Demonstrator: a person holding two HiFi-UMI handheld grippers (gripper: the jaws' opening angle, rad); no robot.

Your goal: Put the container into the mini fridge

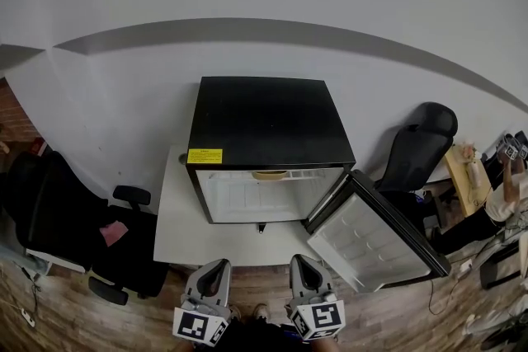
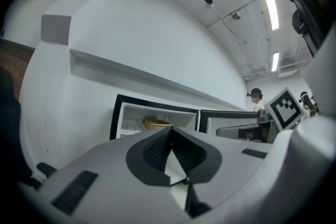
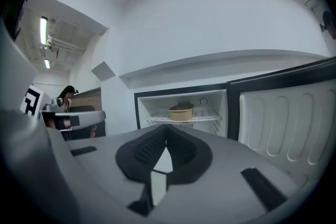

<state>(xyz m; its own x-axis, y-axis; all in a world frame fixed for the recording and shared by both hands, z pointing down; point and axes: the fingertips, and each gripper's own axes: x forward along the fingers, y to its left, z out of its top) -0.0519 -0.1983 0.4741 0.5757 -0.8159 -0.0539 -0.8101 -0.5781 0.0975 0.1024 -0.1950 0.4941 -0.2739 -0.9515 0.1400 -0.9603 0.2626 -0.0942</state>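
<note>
Head view: black boxy mini fridge (image 1: 264, 124) at frame centre on a white table (image 1: 177, 231). Its door (image 1: 375, 239) is swung wide toward lower right, and the white moulded liner faces up. The container (image 1: 271, 175) is inside, at the top of the white cavity, showing only as a low tan sliver lying left-right. Left gripper (image 1: 221, 263) and right gripper (image 1: 299, 259) are at bottom centre, grey shells with marker cubes, both pointing at the fridge. A black office chair (image 1: 49, 210) is at left.

Left gripper view: the ribbed dark pads (image 2: 157, 147) are pressed together at the tips, with nothing between them. Above them is the open fridge, with the container (image 2: 156, 124) sitting upright on the upper level, a tan shallow tub wider than tall.

Right gripper view: jaws closed tip to tip and empty, pads (image 3: 181, 147) with the same ribbed texture. The container (image 3: 181, 112) sits flat on the white wire shelf (image 3: 207, 116), mid-frame. It has a rounded low profile with a darker top, and its long axis is horizontal across the frame. The door liner (image 3: 283, 118) fills the right side with vertical ribs.
</note>
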